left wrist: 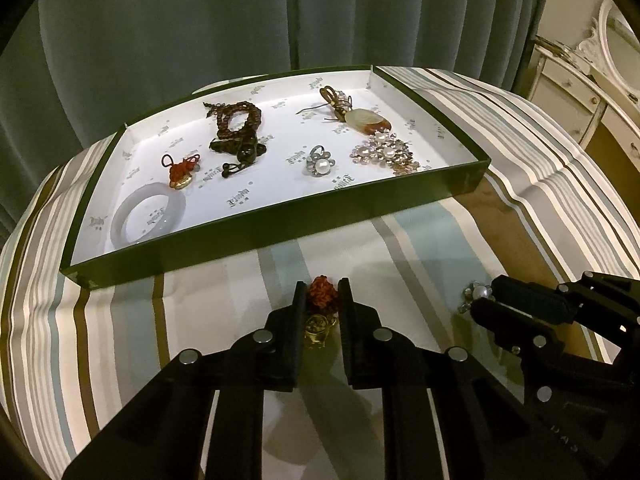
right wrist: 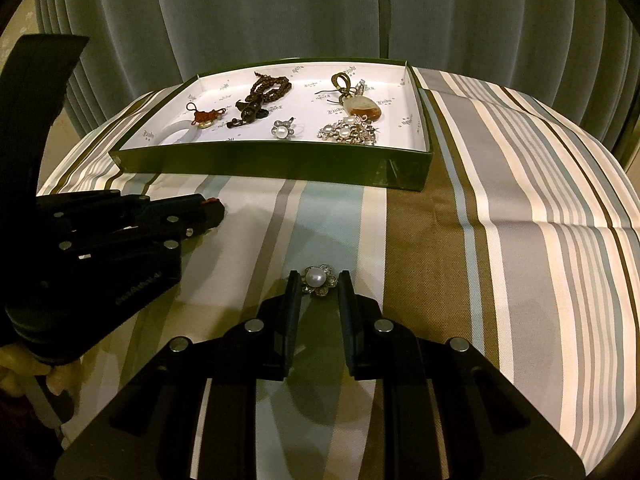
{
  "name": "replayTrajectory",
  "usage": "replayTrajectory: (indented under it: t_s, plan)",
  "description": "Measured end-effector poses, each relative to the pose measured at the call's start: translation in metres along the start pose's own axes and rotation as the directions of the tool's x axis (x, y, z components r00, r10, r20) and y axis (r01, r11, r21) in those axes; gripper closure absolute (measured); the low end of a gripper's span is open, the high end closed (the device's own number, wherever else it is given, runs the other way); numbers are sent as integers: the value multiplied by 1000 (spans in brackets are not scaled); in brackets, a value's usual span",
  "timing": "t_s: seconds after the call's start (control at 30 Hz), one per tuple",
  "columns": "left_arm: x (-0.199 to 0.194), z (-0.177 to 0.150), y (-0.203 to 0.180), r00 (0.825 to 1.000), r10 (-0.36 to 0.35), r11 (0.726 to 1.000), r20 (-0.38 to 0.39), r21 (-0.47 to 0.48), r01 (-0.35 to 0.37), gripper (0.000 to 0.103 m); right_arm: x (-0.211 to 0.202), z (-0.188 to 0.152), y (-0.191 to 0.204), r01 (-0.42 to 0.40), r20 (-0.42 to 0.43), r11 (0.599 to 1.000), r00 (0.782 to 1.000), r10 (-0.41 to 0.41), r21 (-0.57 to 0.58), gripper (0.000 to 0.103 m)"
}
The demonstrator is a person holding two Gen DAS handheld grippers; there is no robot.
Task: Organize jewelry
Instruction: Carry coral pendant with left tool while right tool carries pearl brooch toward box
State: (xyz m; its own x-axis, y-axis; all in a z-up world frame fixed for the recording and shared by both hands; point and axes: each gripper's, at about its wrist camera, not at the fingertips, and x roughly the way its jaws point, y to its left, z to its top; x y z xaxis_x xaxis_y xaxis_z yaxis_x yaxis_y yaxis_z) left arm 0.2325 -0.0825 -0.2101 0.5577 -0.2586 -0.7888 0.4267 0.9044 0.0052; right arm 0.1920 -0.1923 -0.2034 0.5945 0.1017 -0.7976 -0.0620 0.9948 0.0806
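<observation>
A green tray (left wrist: 280, 236) (right wrist: 280, 160) with a white lining stands on the striped cloth and holds several jewelry pieces. My left gripper (left wrist: 322, 294) has its fingers closed against a red knotted charm with a gold pendant (left wrist: 320, 300) on the cloth in front of the tray. My right gripper (right wrist: 319, 286) is open around a pearl flower ring (right wrist: 316, 280) on the cloth; the fingers stand just apart from it. The ring also shows in the left wrist view (left wrist: 478, 294).
In the tray lie a white bangle (left wrist: 148, 220), a second red charm (left wrist: 180, 170), brown beads (left wrist: 236, 128), a pearl ring (left wrist: 320, 164), a crystal brooch (left wrist: 384, 152) and an amber pendant (left wrist: 368, 120). Grey curtains hang behind. White furniture (left wrist: 592, 80) stands at the right.
</observation>
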Motion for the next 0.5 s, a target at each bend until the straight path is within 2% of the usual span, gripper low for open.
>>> replayTrajectory:
  t_s: [0.5]
  plan:
    - [-23,-5,18,1000,5,998,25,-58,-4,88,-9,6,4,-3,32,1000,999,3,2,84]
